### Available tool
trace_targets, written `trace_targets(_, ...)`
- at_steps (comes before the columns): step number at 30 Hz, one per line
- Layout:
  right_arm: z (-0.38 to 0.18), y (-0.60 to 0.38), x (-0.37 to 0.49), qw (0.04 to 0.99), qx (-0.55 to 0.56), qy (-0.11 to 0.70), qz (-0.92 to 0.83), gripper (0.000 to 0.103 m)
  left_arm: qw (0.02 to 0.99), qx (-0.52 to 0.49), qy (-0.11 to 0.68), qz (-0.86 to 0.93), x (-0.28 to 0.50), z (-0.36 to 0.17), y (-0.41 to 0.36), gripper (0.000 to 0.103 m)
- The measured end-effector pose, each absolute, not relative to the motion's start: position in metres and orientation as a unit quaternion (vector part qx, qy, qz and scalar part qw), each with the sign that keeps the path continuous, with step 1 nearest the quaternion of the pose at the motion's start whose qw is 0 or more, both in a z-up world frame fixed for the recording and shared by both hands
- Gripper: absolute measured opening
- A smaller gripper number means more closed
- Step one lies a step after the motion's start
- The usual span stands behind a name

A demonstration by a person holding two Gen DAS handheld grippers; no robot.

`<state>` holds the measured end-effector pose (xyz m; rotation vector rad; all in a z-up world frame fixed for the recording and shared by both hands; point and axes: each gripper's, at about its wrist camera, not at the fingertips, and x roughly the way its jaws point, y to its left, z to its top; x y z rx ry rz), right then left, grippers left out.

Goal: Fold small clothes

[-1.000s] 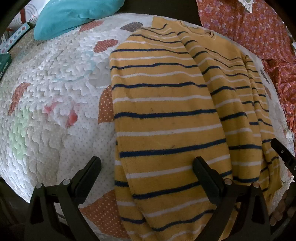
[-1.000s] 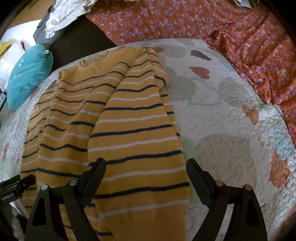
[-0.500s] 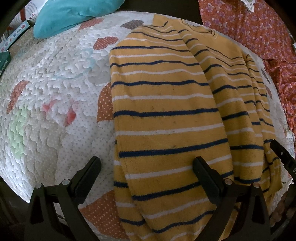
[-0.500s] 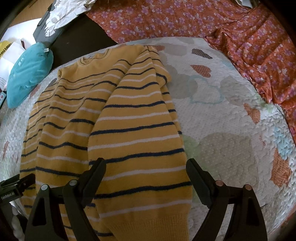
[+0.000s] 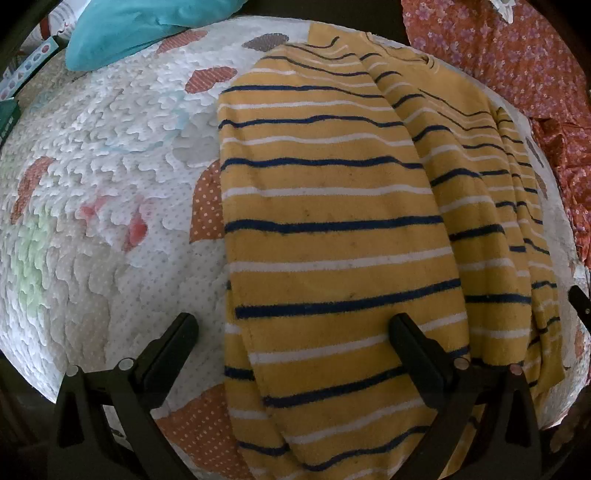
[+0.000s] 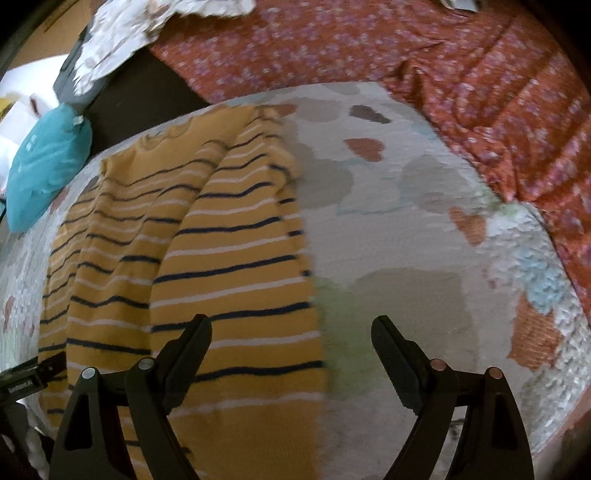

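A white quilted bed cover (image 5: pixel 110 155) printed with orange dotted hearts and pale green and blue patches fills most of both views and carries everything else. Along its far and right edges lies a rumpled orange floral cloth (image 6: pixel 480 74), reaching down the right side in the right wrist view. The yellow sweater (image 5: pixel 332 229) with navy and white stripes lies flat on the bed cover, collar toward the far edge and hem toward the near edge; both its sides are folded in over the body, so two striped panels overlap lengthwise. In the left wrist view it sits right of the cover's middle; in the right wrist view (image 6: pixel 229 258) it lies on the left half, with bare quilt to its right. A teal cushion (image 5: pixel 140 26) rests at the far left corner, just off the quilt. A crumpled white printed cloth (image 6: pixel 122 33) lies beyond the far edge. The left tool (image 5: pixel 293 334) hovers over the sweater's near part with its jaws spread wide, gripping nothing; one finger is above bare quilt, the other above the stripes. The right tool (image 6: pixel 291 336) is likewise spread and empty, straddling the sweater's right edge near the hem.
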<state>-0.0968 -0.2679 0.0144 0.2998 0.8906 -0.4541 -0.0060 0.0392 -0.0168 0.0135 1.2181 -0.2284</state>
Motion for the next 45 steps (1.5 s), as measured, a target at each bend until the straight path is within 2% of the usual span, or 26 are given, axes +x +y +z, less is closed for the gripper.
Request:
trace_targets(8, 0.016, -0.272, -0.120, 0.858, 0.185, 0.432, -0.207, 0.091, 0.807, 0.000, 0.579, -0.114, 0.003, -0.015, 0.041, 0.103)
trace_targets(15, 0.008, -0.206, -0.113, 0.872, 0.072, 0.462, -0.145, 0.091, 0.836, -0.023, 0.530, -0.140, -0.004, 0.014, 0.055, 0.100)
trace_targets(17, 0.005, -0.195, -0.109, 0.873, 0.053, 0.466, -0.133, 0.088, 0.836, -0.024, 0.529, -0.143, -0.005, 0.015, 0.056, 0.100)
trace_targets(18, 0.003, -0.189, -0.107, 0.872, 0.042, 0.470, -0.128, 0.082, 0.833, -0.026, 0.533, -0.144, -0.005, 0.013, 0.057, 0.100)
trace_targets(20, -0.003, -0.182, -0.102, 0.868, 0.025, 0.483, -0.117, 0.060, 0.827, -0.033, 0.542, -0.144, -0.002, 0.010, 0.059, 0.100)
trace_targets(21, -0.006, -0.180, -0.099, 0.863, 0.019, 0.492, -0.115, 0.037, 0.825, -0.037, 0.546, -0.143, -0.002, 0.008, 0.059, 0.100)
trace_targets(22, -0.008, -0.182, -0.099, 0.859, 0.016, 0.499, -0.117, 0.021, 0.824, -0.043, 0.548, -0.141, -0.002, 0.007, 0.060, 0.100)
trace_targets(24, -0.001, -0.192, -0.101, 0.861, 0.035, 0.494, -0.117, 0.007, 0.824, -0.052, 0.549, -0.133, -0.002, 0.007, 0.065, 0.100)
trace_targets(25, 0.007, -0.199, -0.103, 0.862, 0.046, 0.490, -0.120, 0.006, 0.824, -0.055, 0.548, -0.131, -0.003, 0.007, 0.066, 0.100)
trace_targets(28, 0.030, -0.217, -0.105, 0.865, 0.037, 0.477, -0.151, 0.005, 0.823, -0.070, 0.550, -0.124, -0.001, 0.006, 0.072, 0.100)
trace_targets(34, 0.078, -0.296, -0.106, 0.840, -0.051, 0.459, -0.287, 0.005, 0.821, -0.072, 0.553, -0.120, 0.000, 0.004, 0.072, 0.100)
trace_targets(38, 0.089, -0.385, -0.100, 0.772, -0.111, 0.467, -0.417, 0.005, 0.822, -0.061, 0.553, -0.122, 0.000, 0.002, 0.066, 0.100)
trace_targets(41, 0.084, -0.441, -0.100, 0.732, -0.091, 0.498, -0.456, 0.006, 0.820, -0.056, 0.556, -0.120, 0.001, 0.000, 0.062, 0.100)
trace_targets(42, 0.079, -0.457, -0.100, 0.719, -0.076, 0.513, -0.462, 0.008, 0.820, -0.054, 0.557, -0.119, 0.001, -0.001, 0.061, 0.100)
trace_targets(44, 0.077, -0.465, -0.102, 0.708, -0.074, 0.517, -0.476, 0.019, 0.822, -0.051, 0.555, -0.118, 0.002, -0.001, 0.060, 0.100)
trace_targets(45, 0.080, -0.462, -0.103, 0.716, -0.073, 0.509, -0.473, 0.039, 0.824, -0.050, 0.553, -0.117, 0.003, 0.001, 0.060, 0.100)
